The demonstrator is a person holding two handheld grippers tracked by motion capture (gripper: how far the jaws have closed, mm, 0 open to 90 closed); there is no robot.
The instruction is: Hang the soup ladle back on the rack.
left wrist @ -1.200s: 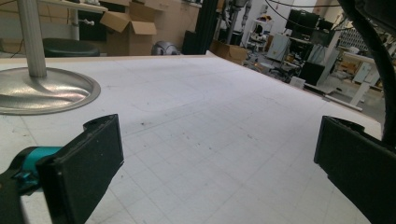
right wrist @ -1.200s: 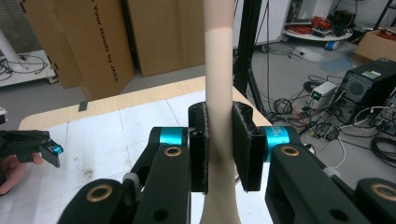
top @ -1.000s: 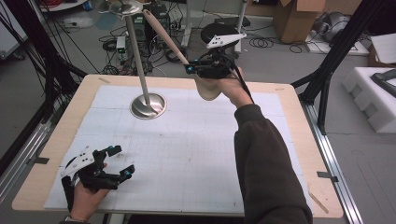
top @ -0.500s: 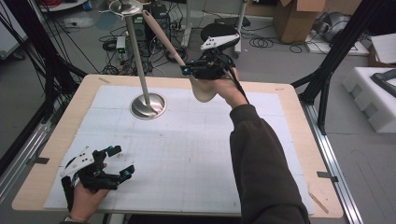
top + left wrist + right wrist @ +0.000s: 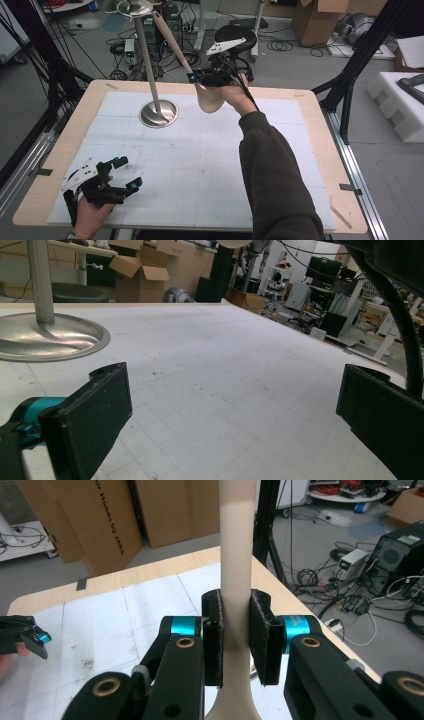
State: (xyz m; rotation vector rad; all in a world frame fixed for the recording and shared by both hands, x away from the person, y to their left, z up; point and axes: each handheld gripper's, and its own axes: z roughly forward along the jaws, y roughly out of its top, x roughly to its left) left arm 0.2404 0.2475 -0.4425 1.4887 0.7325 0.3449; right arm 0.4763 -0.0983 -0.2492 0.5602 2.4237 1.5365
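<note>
My right gripper (image 5: 196,78) is over the table's far middle, shut on the handle of a beige spoon (image 5: 210,99). The spoon's bowl hangs low by the hand, and its long handle slants up and left toward the top of a metal stand (image 5: 159,113). In the right gripper view both pads (image 5: 261,632) press on the spoon handle (image 5: 237,545). My left gripper (image 5: 127,172) rests at the table's front left, open, with nothing between its jaws (image 5: 230,425). The stand's round base (image 5: 50,340) lies ahead of it to the left.
A white gridded mat (image 5: 200,165) covers the wooden table (image 5: 320,150). Black frame struts (image 5: 350,75) rise at the right and left. A stool (image 5: 235,37), cables and cardboard boxes (image 5: 320,20) sit on the floor beyond the far edge.
The right hand has shifted a little left and down with the spoon, bringing the handle nearer the stand's pole. The left gripper has stayed put.
</note>
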